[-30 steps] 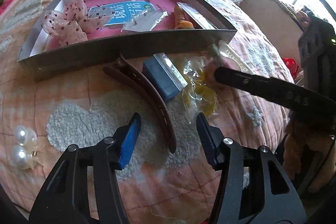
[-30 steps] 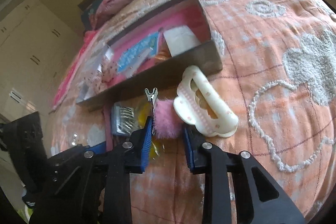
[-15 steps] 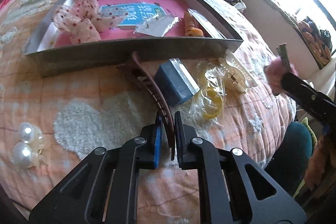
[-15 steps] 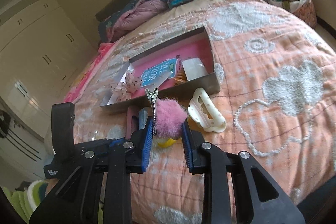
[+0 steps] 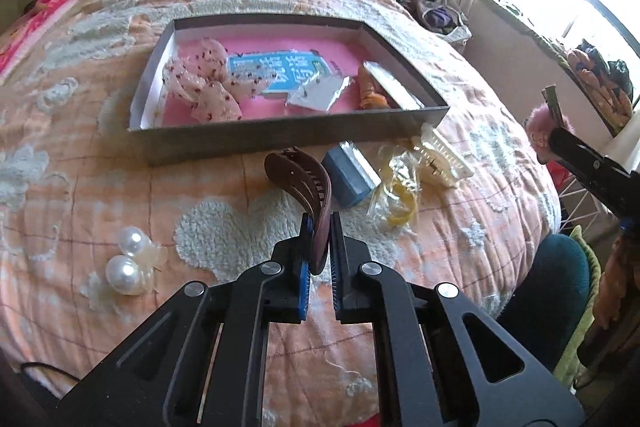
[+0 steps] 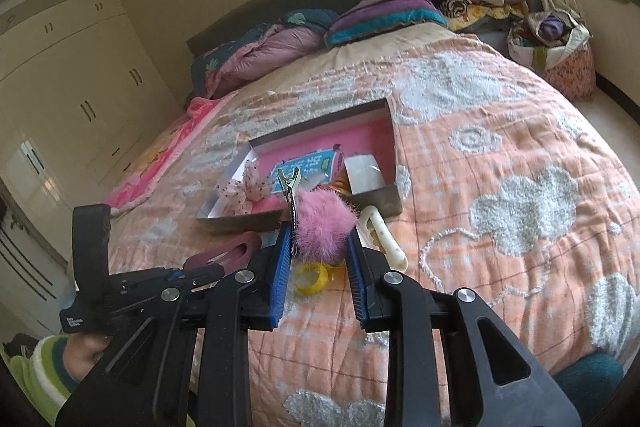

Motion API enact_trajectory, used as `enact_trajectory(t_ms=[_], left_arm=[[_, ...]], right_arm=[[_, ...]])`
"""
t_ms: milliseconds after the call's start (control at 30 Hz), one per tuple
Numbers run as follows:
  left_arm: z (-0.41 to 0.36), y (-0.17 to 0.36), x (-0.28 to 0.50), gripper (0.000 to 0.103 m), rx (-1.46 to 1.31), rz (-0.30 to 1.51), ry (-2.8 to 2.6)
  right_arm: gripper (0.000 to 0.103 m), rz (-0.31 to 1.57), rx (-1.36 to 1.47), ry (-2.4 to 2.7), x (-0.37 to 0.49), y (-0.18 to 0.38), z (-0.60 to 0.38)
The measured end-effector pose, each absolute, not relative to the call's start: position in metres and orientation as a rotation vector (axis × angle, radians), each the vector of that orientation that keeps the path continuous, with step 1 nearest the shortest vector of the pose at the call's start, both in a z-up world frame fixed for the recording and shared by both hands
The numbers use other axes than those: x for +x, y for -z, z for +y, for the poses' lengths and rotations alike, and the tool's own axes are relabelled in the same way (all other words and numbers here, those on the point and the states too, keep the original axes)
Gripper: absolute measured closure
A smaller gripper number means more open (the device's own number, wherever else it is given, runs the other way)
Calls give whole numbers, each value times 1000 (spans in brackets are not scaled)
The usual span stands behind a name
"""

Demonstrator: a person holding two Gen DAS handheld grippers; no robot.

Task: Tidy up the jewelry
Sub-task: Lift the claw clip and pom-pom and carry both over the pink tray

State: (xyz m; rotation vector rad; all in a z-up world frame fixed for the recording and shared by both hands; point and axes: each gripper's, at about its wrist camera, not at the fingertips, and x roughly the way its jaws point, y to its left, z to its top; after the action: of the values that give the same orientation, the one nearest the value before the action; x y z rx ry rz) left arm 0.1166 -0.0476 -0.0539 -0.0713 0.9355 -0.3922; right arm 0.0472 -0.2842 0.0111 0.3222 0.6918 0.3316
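Note:
My left gripper (image 5: 319, 223) is shut on the near end of a brown hair claw clip (image 5: 301, 175), lifted off the bedspread in front of the grey box (image 5: 280, 137) with a pink floor. My right gripper (image 6: 318, 231) is shut on a pink pom-pom hair clip (image 6: 322, 221), whose metal clip sticks up beside the left pad; it hangs above the bed, short of the grey box (image 6: 376, 197). In the left wrist view the pom-pom (image 5: 540, 129) shows at the right edge. The box holds a dotted bow (image 5: 204, 83), a blue card and foil packets.
On the bedspread lie a pearl hair clip (image 5: 128, 265), a blue box (image 5: 348, 175), a yellow ring in a clear bag (image 5: 398, 195) and a cream claw clip (image 5: 440, 161). Folded quilts and clothes pile at the bed's head. A wardrobe (image 6: 60, 87) stands left; the bed edge drops off right.
My left gripper closed on the brown claw clip and raised it off the bed. My right gripper rose and drew back from the box with the pink pom-pom clip still in it.

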Motion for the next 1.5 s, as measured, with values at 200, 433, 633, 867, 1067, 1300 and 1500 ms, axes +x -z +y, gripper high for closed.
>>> enact_trajectory(t_ms=[200,433,633,867,1067,1300,1500], left_arm=[[-40,31,109,101,-81,888,379],[-19,2,100,101,-99,809,331],[-3,-15,104,101,-120,760,297],[3,-36,118,100,-115,698,287],[-2,-49,128,100,-103,667,308],[-13,-55,147,100,-110,670,330],[-22,-59,161,100,-107,664,350]], right_arm=[[78,666,309,-360,43,-23,-278],[78,646,268,-427,43,-37,-256],[78,646,237,-467,51,-41,-238],[78,647,201,-489,64,-48,-222],[78,625,192,-495,74,-59,-219],[78,585,202,-465,86,-76,-230],[78,542,210,-412,88,-90,-251]])
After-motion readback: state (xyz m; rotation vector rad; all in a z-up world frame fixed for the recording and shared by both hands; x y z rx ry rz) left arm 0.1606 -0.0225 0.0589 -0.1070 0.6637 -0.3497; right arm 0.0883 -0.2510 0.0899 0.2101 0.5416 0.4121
